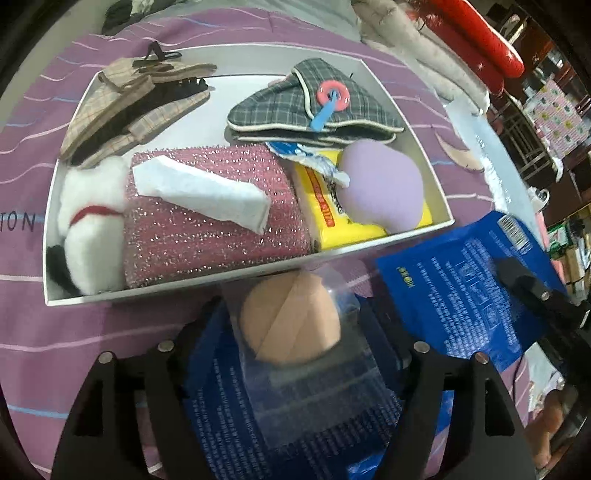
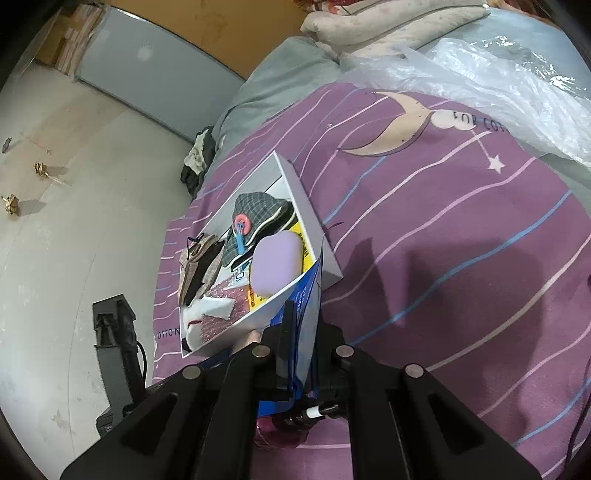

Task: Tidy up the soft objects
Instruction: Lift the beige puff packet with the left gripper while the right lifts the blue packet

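Note:
A white tray point(image 1: 258, 271) lies on the purple bedspread. It holds a white plush point(image 1: 92, 221), a pink glitter sponge point(image 1: 214, 236), a folded white cloth point(image 1: 203, 192), a yellow pack point(image 1: 332, 218), a lilac puff point(image 1: 380, 188) and two plaid cloths. Just in front of the tray my left gripper point(image 1: 291, 314) stands open and points steeply down. A round beige puff point(image 1: 290, 325) in a clear-windowed blue package point(image 1: 454, 295) lies between its fingers. My right gripper point(image 2: 306, 332) is shut on the package's blue flap point(image 2: 308, 295), and its finger point(image 1: 524, 280) shows at the right of the left wrist view.
The tray point(image 2: 314, 221) sits near the bed's left edge, with bare floor point(image 2: 74, 221) beyond. A crumpled clear plastic bag point(image 2: 498, 81) and pillows point(image 2: 369, 26) lie at the head of the bed. A red cushion point(image 1: 480, 40) and shelves stand to the right.

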{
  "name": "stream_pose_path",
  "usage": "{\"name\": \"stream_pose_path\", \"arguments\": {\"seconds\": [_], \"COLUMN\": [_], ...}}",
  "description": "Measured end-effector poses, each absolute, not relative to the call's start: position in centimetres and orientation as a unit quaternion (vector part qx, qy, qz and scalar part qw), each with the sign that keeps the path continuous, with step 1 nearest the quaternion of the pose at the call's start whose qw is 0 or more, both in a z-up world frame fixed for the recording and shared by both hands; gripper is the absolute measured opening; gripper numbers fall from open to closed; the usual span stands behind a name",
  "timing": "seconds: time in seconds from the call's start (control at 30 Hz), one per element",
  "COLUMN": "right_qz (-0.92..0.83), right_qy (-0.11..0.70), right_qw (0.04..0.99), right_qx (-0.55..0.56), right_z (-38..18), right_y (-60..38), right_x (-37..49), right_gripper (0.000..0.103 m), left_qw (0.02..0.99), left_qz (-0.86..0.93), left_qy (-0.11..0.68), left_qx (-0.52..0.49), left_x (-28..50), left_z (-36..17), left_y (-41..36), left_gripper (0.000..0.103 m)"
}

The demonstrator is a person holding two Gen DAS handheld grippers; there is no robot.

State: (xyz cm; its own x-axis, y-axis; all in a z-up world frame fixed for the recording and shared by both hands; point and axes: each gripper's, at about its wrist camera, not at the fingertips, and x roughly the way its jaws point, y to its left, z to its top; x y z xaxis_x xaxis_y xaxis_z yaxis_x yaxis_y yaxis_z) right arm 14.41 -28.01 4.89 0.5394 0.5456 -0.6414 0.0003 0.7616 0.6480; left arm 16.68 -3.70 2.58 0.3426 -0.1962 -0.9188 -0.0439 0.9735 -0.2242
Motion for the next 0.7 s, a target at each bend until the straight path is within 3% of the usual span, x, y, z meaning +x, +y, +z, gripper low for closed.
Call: {"name": "stream_pose_path", "arguments": {"seconds": [0.1, 0.23, 0.7], "right_qz": [0.169, 0.174, 0.21], "right_qy": [0.451, 0.451, 0.431], "right_qw": [0.821, 0.819, 0.821], "right_qx": [0.308, 0.309, 0.309], "right_z": [4.7, 4.7, 6.3], "right_y": [-28.3, -28.1, -27.1], "right_x": [14.3, 14.3, 13.2], "right_gripper": [0.004, 0.004, 0.004], "left_qw": [0.821, 0.829, 0.869], "left_qz": [-0.031, -0.029, -0.027], "left_qy": [0.564, 0.553, 0.487], "left_qx": [-0.083, -0.071, -0.08], "left_x": [16.1, 15.4, 11.2], "left_z": [2.7, 2.8, 7.2], "left_y": [-4.0, -4.2, -2.1], "left_gripper": [0.059, 0.05, 0.045]}}
